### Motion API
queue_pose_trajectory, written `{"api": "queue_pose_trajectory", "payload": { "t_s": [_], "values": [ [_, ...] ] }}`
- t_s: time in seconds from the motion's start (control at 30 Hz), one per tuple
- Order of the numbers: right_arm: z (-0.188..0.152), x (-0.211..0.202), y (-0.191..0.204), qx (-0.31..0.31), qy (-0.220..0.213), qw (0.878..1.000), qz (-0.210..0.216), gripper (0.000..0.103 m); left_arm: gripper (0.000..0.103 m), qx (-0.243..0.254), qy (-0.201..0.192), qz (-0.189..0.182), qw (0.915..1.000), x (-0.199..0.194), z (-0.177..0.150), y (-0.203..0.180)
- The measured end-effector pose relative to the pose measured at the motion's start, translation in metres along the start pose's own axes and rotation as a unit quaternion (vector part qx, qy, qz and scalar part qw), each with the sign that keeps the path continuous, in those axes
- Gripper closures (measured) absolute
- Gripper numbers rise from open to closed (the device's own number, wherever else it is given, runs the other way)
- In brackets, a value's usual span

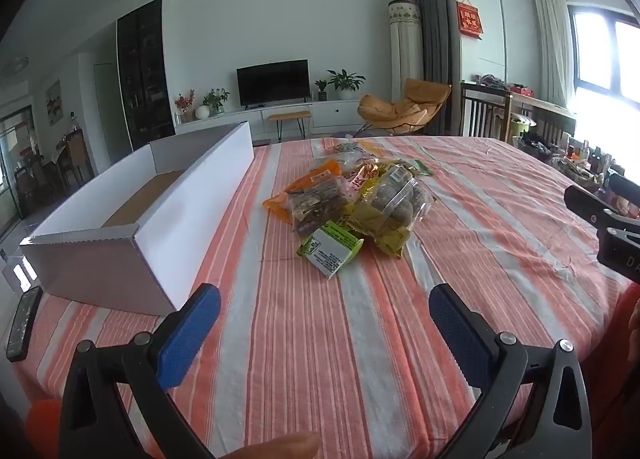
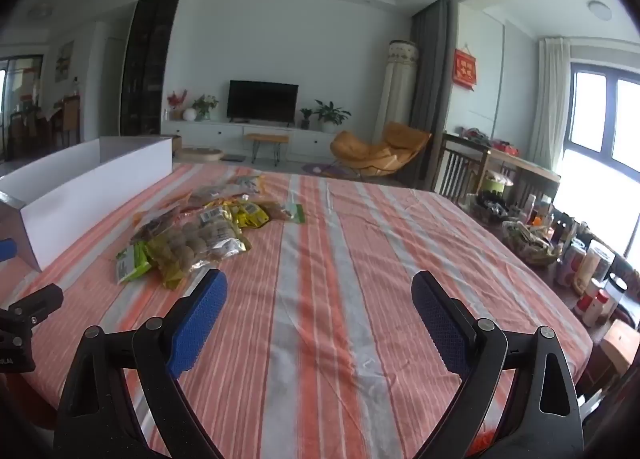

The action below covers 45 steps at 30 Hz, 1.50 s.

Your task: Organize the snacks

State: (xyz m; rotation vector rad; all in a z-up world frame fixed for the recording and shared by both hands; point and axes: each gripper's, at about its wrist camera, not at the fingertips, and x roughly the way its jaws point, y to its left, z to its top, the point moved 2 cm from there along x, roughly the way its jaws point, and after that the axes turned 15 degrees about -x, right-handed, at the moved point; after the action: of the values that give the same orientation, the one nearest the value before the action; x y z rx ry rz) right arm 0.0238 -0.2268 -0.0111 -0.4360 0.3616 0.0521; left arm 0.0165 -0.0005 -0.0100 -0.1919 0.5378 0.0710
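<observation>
A pile of snack packets (image 1: pixel 352 199) lies in the middle of the striped tablecloth (image 1: pixel 320 339); a green-white packet (image 1: pixel 330 249) is nearest to me. A long white cardboard box (image 1: pixel 188 211), open on top and empty, stands to the left of the pile. My left gripper (image 1: pixel 324 329) is open and empty, hovering short of the pile. In the right wrist view the pile (image 2: pixel 196 235) lies ahead left and the box (image 2: pixel 88 195) at far left. My right gripper (image 2: pixel 320 319) is open and empty above bare cloth (image 2: pixel 340 299).
A black remote (image 1: pixel 24 323) lies by the box's near end at the table's left edge. The right gripper's body (image 1: pixel 612 227) shows at the right edge of the left wrist view. Bottles and jars (image 2: pixel 580 263) crowd a side surface beyond the table's right edge.
</observation>
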Motion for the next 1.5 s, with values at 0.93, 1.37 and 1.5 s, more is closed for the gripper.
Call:
{"api": "queue_pose_trajectory", "payload": {
  "t_s": [0.93, 1.37, 1.5],
  "values": [
    [-0.003, 0.006, 0.007, -0.013, 0.014, 1.000, 0.002, 0.008, 0.000, -0.027, 0.022, 0.015, 0.9993, 0.021, -0.008, 0.022],
    [-0.005, 0.012, 0.010, -0.015, 0.023, 1.000, 0.008, 0.008, 0.000, -0.034, 0.033, 0.017, 0.9987, 0.028, -0.010, 0.028],
    [-0.005, 0.012, 0.010, -0.014, 0.023, 1.000, 0.008, 0.008, 0.000, -0.034, 0.034, 0.018, 0.9987, 0.029, -0.010, 0.029]
  ]
}}
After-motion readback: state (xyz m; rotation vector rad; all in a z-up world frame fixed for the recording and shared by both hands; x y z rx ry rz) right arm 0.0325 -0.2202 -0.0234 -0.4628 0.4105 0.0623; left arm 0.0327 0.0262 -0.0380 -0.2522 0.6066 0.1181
